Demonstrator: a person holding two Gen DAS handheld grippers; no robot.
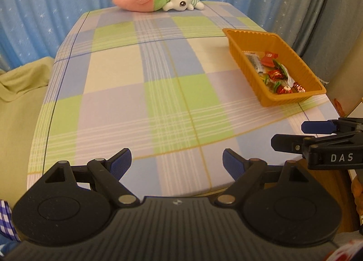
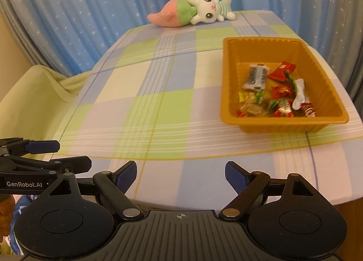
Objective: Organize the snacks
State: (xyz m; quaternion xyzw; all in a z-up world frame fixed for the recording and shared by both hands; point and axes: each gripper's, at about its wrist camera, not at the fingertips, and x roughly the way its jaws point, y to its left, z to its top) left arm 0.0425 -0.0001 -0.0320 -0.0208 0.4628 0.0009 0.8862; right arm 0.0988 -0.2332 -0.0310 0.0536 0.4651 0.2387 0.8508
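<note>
An orange plastic tray [image 2: 229, 75] sits on the right side of a checked tablecloth [image 2: 158, 102]; the left wrist view shows the tray [image 1: 240, 43] too. Several wrapped snacks [image 2: 279, 93] lie in it, red, silver and clear wrappers; in the left wrist view the snacks [image 1: 274, 72] lie toward its near end. My right gripper [image 2: 181, 178] hangs open over the table's near edge, nothing between its blue pads. My left gripper [image 1: 177, 162] is open and empty as well, to the left of the right one. Each gripper shows from the side in the other's view: right gripper [image 1: 288, 134], left gripper [image 2: 70, 154].
A plush rabbit with a pink and green carrot [image 2: 192, 12] lies at the table's far edge. Blue star-patterned curtains [image 2: 90, 11] hang behind. A pale green cloth [image 1: 20, 106] drapes a seat left of the table. Most of the tablecloth left of the tray is bare.
</note>
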